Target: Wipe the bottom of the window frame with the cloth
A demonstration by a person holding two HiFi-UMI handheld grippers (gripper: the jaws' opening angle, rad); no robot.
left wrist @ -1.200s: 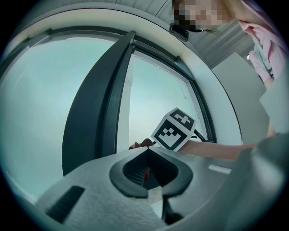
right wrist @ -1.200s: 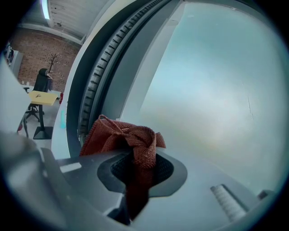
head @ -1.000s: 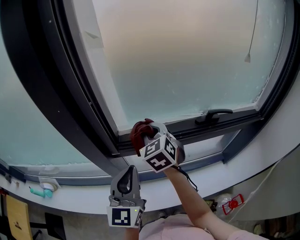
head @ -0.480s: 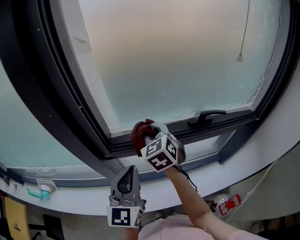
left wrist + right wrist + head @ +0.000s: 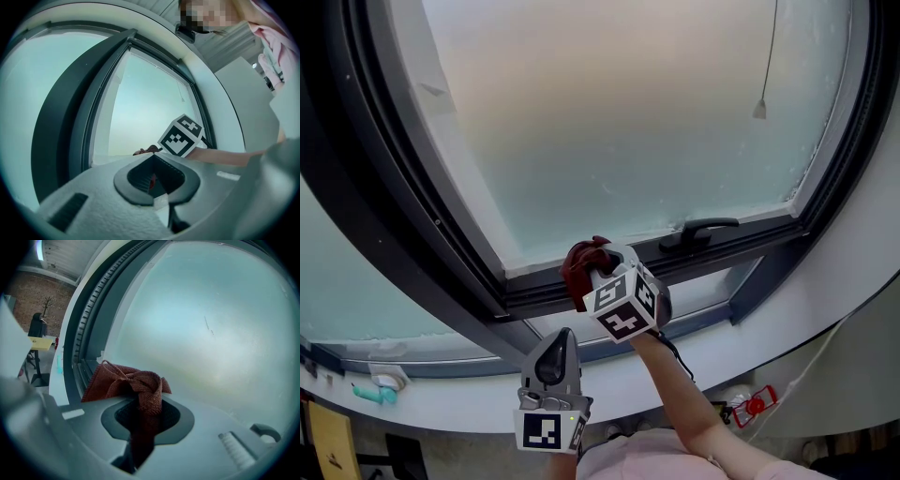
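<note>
A dark red cloth (image 5: 581,263) is bunched against the dark bottom rail of the window frame (image 5: 727,246), left of the window handle (image 5: 698,228). My right gripper (image 5: 598,274) is shut on the cloth, its marker cube facing the head camera. In the right gripper view the cloth (image 5: 126,380) spills from between the jaws of the right gripper (image 5: 145,411), against the frosted pane. My left gripper (image 5: 553,361) hangs below, over the white sill, shut and holding nothing. From the left gripper (image 5: 152,177) view, the right gripper's cube (image 5: 181,136) shows ahead.
A white curved sill (image 5: 797,305) runs under the frame. A pull cord with a small weight (image 5: 759,110) hangs in front of the pane at the upper right. A teal object (image 5: 375,394) lies on the sill at far left, a red item (image 5: 753,406) below at right.
The cloth and right gripper now lie closer to the window handle and farther from the frame's left corner along the bottom rail. The left gripper has kept its place.
</note>
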